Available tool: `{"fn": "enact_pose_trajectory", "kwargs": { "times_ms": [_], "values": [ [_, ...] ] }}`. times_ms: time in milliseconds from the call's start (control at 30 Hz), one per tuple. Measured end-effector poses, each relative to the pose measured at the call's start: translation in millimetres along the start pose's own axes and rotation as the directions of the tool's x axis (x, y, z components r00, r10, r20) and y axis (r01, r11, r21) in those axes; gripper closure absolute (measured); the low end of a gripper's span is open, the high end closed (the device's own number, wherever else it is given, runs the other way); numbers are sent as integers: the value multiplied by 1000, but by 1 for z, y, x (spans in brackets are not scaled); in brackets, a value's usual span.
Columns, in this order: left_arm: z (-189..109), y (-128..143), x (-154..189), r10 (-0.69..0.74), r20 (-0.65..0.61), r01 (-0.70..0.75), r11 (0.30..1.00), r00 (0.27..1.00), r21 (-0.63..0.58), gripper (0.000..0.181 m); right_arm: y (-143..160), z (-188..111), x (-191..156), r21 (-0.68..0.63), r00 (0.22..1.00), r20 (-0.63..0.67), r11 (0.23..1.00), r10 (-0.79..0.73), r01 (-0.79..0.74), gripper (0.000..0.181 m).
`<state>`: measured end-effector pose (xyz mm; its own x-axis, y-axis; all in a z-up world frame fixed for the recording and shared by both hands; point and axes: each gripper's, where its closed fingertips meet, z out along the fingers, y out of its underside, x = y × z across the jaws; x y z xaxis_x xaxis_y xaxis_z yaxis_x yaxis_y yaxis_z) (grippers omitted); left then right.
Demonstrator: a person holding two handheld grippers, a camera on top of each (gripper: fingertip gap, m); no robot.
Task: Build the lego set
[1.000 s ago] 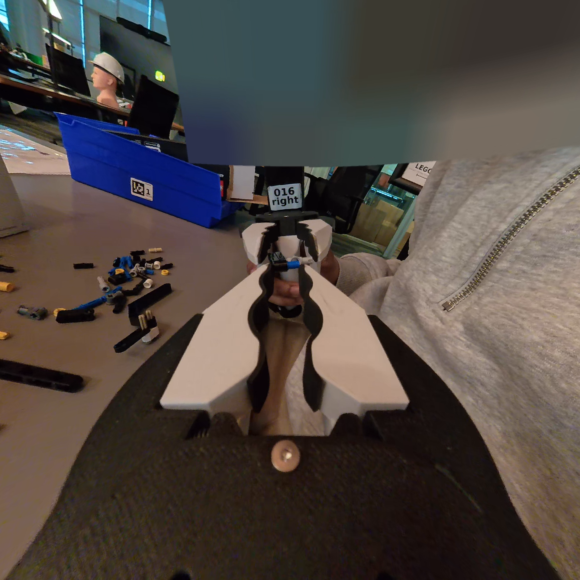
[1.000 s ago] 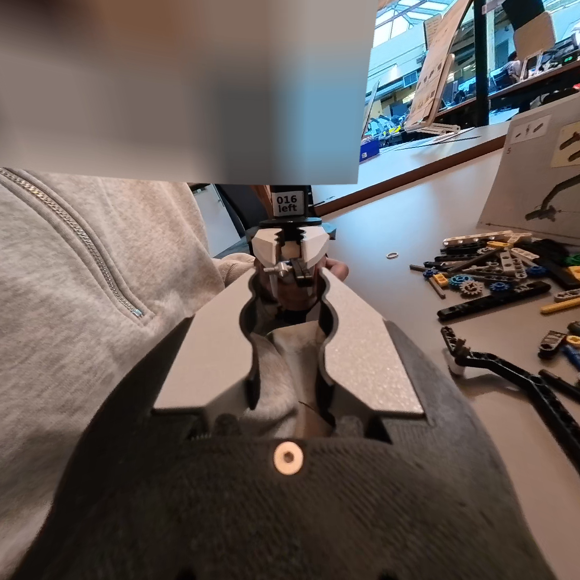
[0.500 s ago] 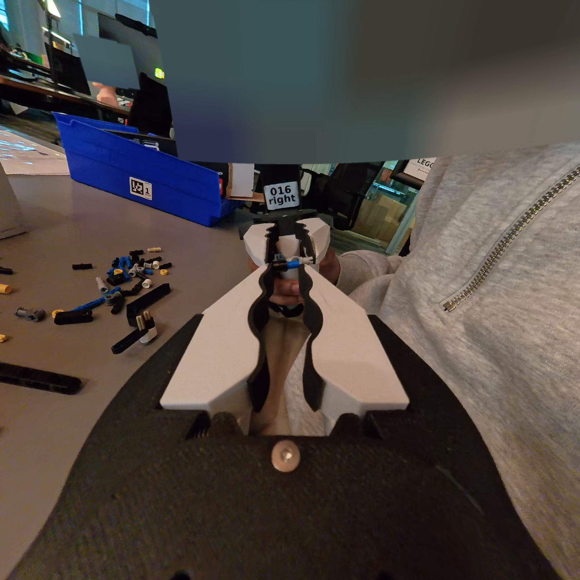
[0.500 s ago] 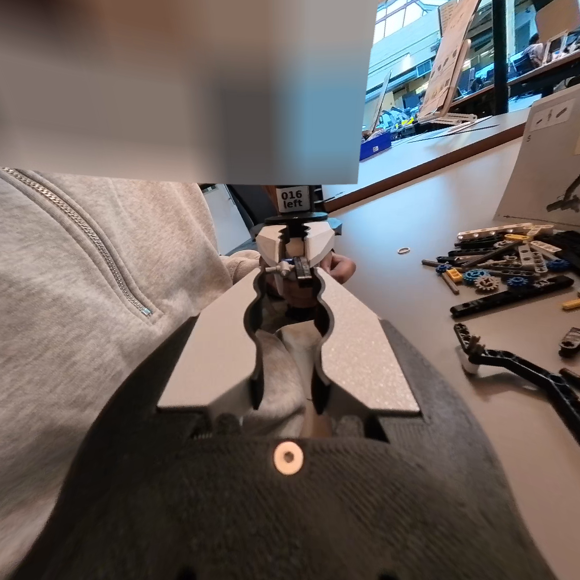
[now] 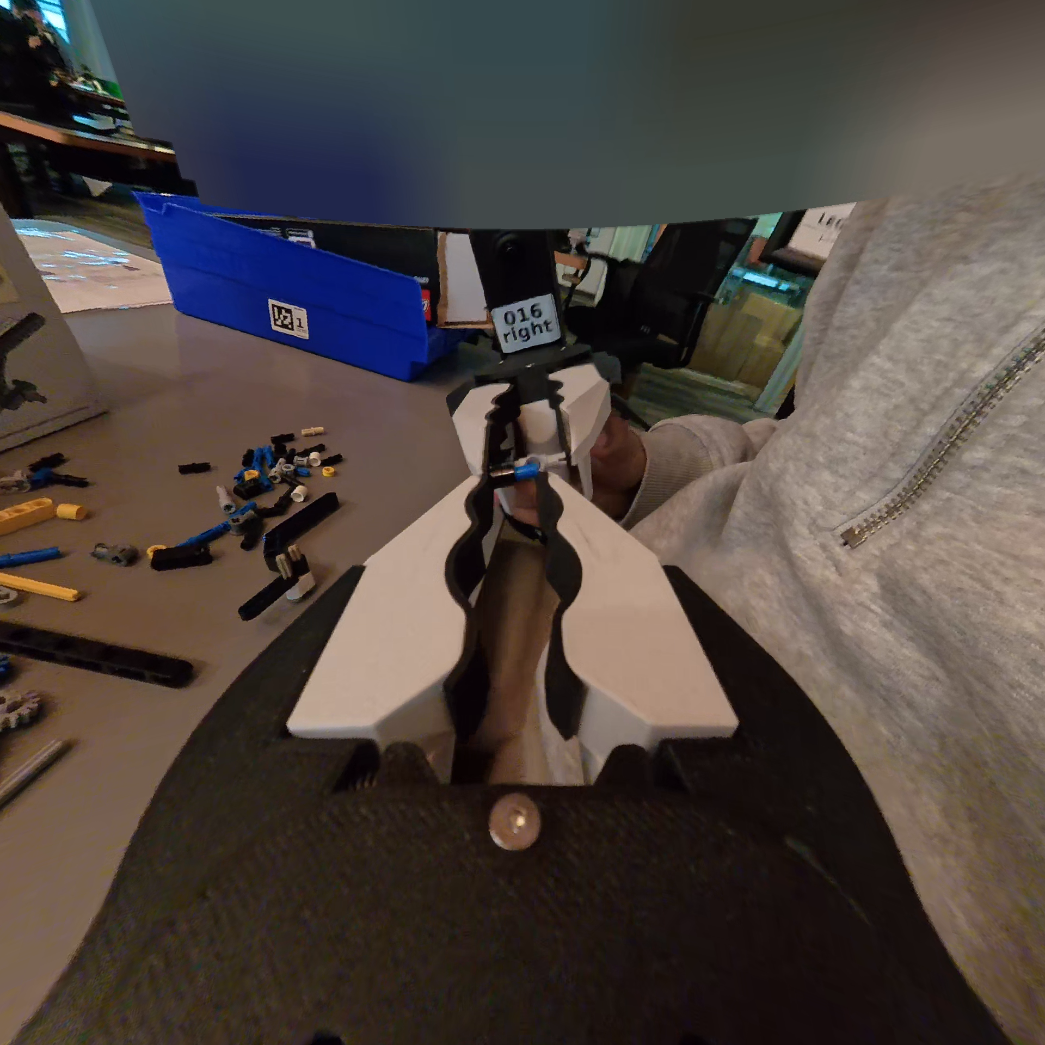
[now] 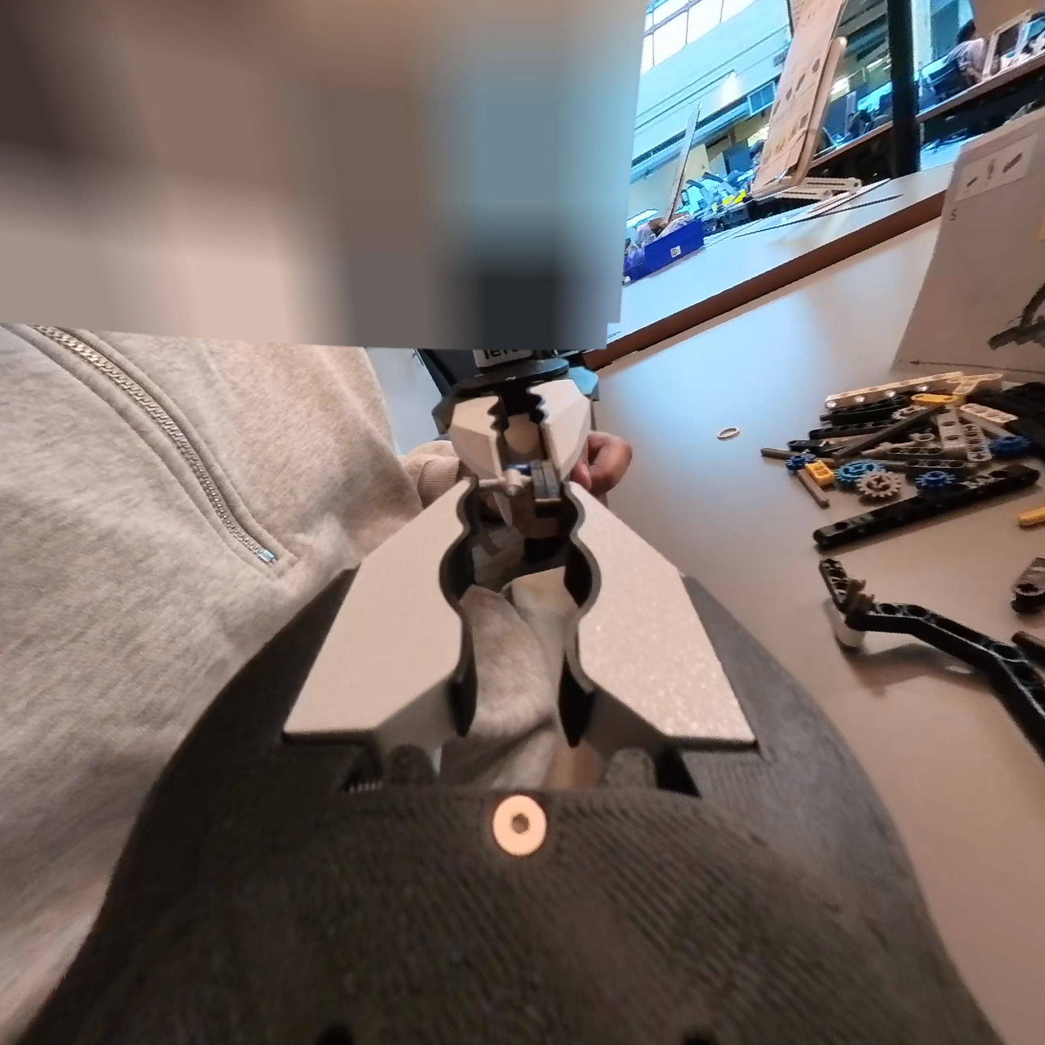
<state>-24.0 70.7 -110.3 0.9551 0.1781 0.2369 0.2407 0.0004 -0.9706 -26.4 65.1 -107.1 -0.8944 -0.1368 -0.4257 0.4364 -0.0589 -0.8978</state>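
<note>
a pale grey-beige tabletop [image 5: 186,390] is seen spreading to the left in the left wrist view, with a blue plastic bin [image 5: 294,294] set at its far side. beyond it a dark office chair [image 5: 650,305] and stacked cardboard boxes [image 5: 735,333] are seen in dim light. in the right wrist view a long counter with a brown edge [image 6: 791,266] is shown at the far right, and behind it bright daylight is let in through tall windows [image 6: 712,73]. a dark post [image 6: 905,85] is seen standing at the far right.
</note>
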Motion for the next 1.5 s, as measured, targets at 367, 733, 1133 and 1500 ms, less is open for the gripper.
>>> {"fn": "enact_pose_trajectory", "kwargs": {
  "times_ms": [367,733,1133,1500],
  "values": [
    [12,16,2,77,36,-73,992,996,-107,181,-11,-10,9,36,990,-116,996,-79,83,175],
    [10,12,-17,-132,76,132,991,988,4,163,-16,-13,36,179,969,-140,967,205,-179,176],
    [12,7,-23,-324,42,318,942,945,111,176,-17,12,40,317,899,-65,863,433,-393,175],
    [2,-2,-26,-379,-24,378,912,925,159,176,-13,5,33,228,924,-42,904,381,-362,155]
  ]
}}
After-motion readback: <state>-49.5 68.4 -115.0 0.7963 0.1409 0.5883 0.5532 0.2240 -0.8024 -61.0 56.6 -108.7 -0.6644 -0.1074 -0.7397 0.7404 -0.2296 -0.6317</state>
